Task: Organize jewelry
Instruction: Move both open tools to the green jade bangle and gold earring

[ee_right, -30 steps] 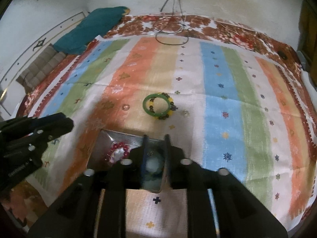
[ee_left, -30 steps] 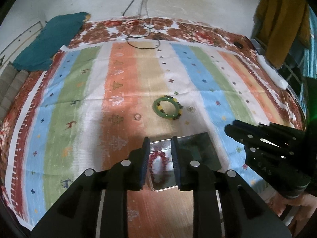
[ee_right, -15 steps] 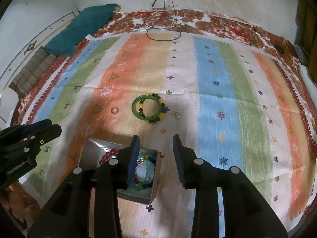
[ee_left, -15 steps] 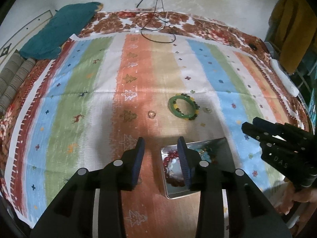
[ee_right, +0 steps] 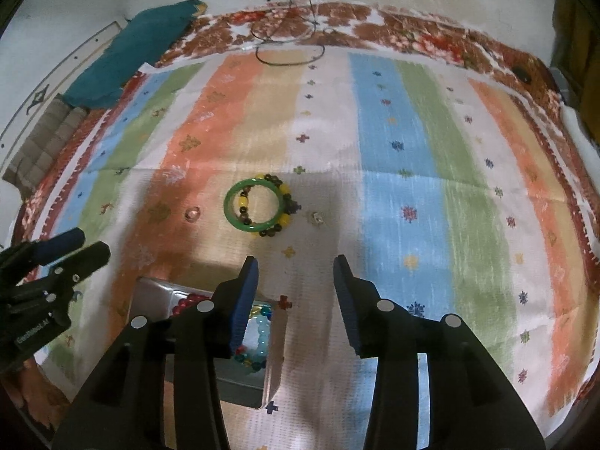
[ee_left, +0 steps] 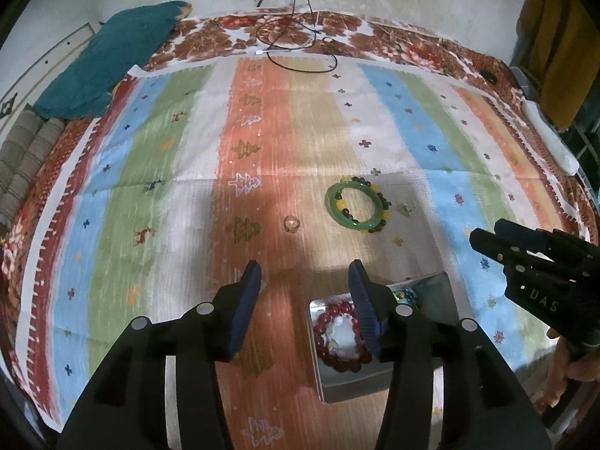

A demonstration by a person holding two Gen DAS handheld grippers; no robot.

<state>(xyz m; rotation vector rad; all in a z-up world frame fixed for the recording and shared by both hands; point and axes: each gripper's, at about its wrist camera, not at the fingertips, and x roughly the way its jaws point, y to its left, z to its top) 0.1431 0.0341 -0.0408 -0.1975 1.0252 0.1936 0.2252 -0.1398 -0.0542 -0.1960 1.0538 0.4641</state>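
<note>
A: Report the state of the left gripper [ee_left: 304, 273].

B: Jaws apart and opening. Nothing is between the pads; only the striped cloth [ee_left: 150, 157] shows in the gap. The right-hand finger [ee_left: 363, 311] overlaps the metal tray [ee_left: 352, 384] in the left wrist view.

A: Right gripper [ee_right: 296, 272]?

B: Same condition: jaws apart, opening, nothing held. Its left-hand finger [ee_right: 245, 300] stands over the tray's near corner.

A: Tray contents?

B: One red bead bracelet [ee_left: 339, 337] in the left part. A pale blue bead bracelet [ee_right: 262, 332] and a multicoloured bead strand [ee_right: 249, 362] lie in the right part, partly hidden by the finger.

A: Items outside the tray?

B: A green bangle [ee_right: 257, 204] lies flat on the cloth beyond both grippers, resting on a dark-and-yellow bead bracelet [ee_right: 279, 212]. A small clear ring [ee_left: 291, 222] lies left of the bangle, apart from it. A small pale item [ee_right: 317, 217] lies just to the right; its type cannot be determined.

A: Background?

B: A teal cloth [ee_left: 108, 63] at the far left corner, cables [ee_left: 296, 43] at the far edge.
</note>
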